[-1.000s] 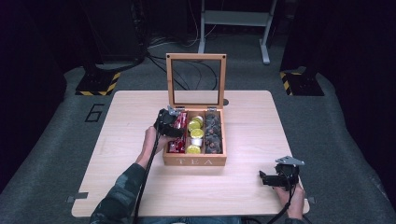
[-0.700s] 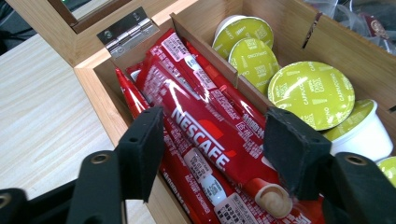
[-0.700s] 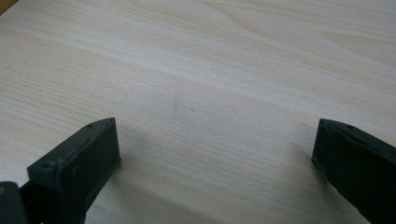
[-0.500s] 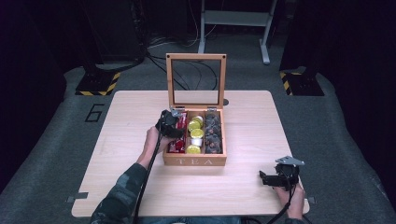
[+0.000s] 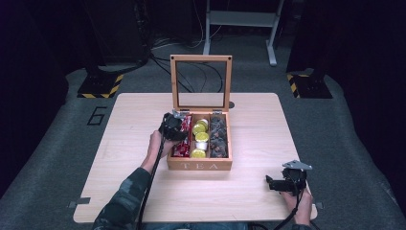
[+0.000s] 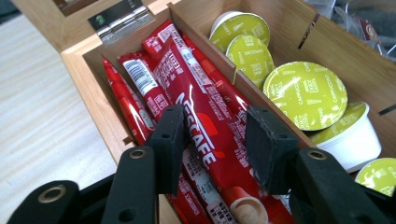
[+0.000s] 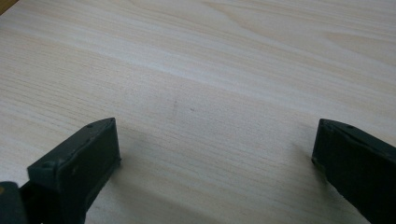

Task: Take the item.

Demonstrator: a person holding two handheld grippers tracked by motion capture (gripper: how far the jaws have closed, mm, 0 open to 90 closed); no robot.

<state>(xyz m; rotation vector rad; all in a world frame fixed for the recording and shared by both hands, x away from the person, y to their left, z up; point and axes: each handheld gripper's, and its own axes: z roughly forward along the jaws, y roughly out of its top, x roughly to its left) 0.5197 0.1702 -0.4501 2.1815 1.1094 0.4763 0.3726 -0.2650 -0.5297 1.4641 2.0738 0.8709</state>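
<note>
Coffee stick not yet lifted from the tea box.
The left gripper (image 6: 212,149), at the lower middle of the left gripper view, had just been closing its jaws around a red coffee stick (image 6: 201,107) lying in the box (image 5: 198,165); pads near, contact unclear. The right gripper (image 7: 215,154) rested wide open over the table (image 7: 196,56).

High view overlooks the table (image 5: 143,124); tool cameras sit close.

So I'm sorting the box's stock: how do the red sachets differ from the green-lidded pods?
The red sachets are long, flat sticks lying lengthwise in the box's end compartment; the green-lidded pods are round white cups in the middle one. The sachets lie between the left gripper jaws; the pods lie beside them. Both sit in the tea box.
</note>
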